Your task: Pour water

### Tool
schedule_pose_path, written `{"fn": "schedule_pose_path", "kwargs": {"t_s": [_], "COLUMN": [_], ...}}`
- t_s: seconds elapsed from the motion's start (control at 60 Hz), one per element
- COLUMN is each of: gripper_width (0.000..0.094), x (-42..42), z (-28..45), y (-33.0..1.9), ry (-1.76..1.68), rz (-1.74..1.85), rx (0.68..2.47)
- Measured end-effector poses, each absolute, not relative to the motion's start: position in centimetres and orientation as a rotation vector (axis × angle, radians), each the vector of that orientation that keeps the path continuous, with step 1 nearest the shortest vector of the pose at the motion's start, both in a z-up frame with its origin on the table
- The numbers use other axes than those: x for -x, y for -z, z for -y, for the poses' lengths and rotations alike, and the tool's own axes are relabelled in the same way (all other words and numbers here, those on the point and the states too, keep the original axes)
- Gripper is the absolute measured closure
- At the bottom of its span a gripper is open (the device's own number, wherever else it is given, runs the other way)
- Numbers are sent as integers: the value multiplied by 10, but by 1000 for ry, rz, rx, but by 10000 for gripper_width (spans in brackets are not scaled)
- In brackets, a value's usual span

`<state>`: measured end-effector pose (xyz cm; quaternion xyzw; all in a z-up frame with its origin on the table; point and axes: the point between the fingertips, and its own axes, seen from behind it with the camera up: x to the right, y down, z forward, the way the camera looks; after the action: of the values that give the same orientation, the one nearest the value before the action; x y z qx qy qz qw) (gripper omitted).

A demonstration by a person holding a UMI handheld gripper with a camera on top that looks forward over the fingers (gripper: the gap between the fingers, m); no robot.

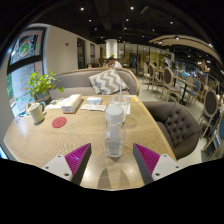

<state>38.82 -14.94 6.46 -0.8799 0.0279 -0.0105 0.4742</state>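
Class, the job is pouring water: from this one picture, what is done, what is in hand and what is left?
Done: nothing that shows. The clear bottle stands upright on the wooden table. In hand: the gripper has its jaws open, the bottle between them with gaps either side. Left: gripping, lifting and pouring; the white cup beside the plant may be the target.

Cut off at six o'clock behind the fingers [110, 163]: base of the clear bottle [114, 131]; too small to read at ten o'clock: wall poster [27, 46].

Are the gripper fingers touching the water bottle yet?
Apart. The gripper view shows the clear bottle standing on the wooden table between the fingers, with table visible at each side.
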Motion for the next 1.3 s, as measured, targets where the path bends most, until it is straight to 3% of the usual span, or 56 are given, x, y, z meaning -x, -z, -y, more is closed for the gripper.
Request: {"fn": "schedule_pose_path", "kwargs": {"t_s": [0.267, 0.4, 0.45, 0.833, 1.05, 1.3], "gripper_width": [102, 306, 446, 525, 522, 522], "x": [-396, -397, -401, -401, -390, -332], "z": [89, 74, 70, 72, 51, 2], "y": [-33, -25, -27, -31, -74, -183], "ry": [21, 15, 16, 136, 334, 826], "rz": [-77, -80, -94, -71, 0, 280], "rx": [2120, 2110, 2090, 2087, 2071, 1938]}}
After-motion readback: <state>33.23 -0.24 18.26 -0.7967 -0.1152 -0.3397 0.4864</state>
